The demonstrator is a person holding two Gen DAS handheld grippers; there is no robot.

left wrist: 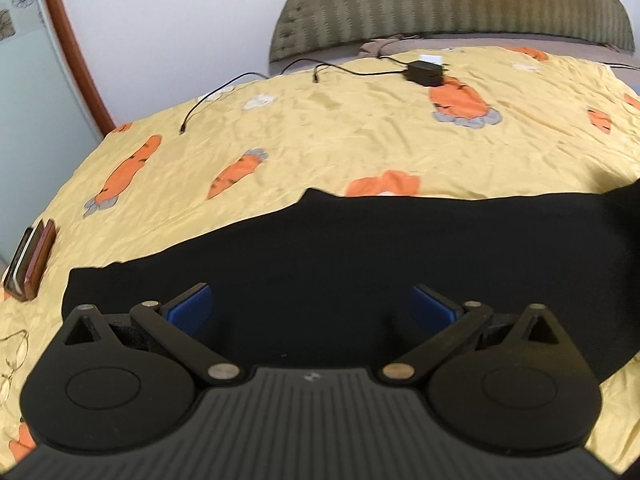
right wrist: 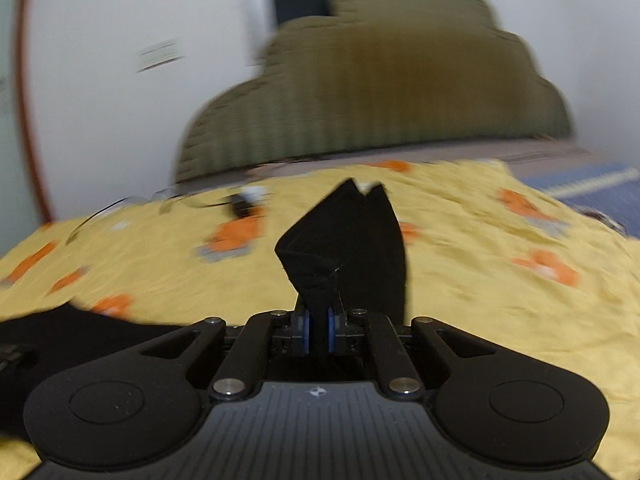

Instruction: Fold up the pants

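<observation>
Black pants (left wrist: 360,248) lie spread across a yellow carrot-print bedspread (left wrist: 320,136). My left gripper (left wrist: 312,304) is open, its blue pads (left wrist: 192,306) wide apart just above the near part of the pants. My right gripper (right wrist: 318,328) is shut on a bunched end of the pants (right wrist: 348,240), which sticks up between the pads, lifted above the bedspread (right wrist: 500,300). More black cloth (right wrist: 60,336) lies at the lower left of the right wrist view, which is motion-blurred.
A black charger with cables (left wrist: 424,72) lies at the far side of the bed. A phone and a brown case (left wrist: 30,264) sit at the left edge, glasses (left wrist: 12,360) below them. A padded olive headboard (left wrist: 452,4) stands behind.
</observation>
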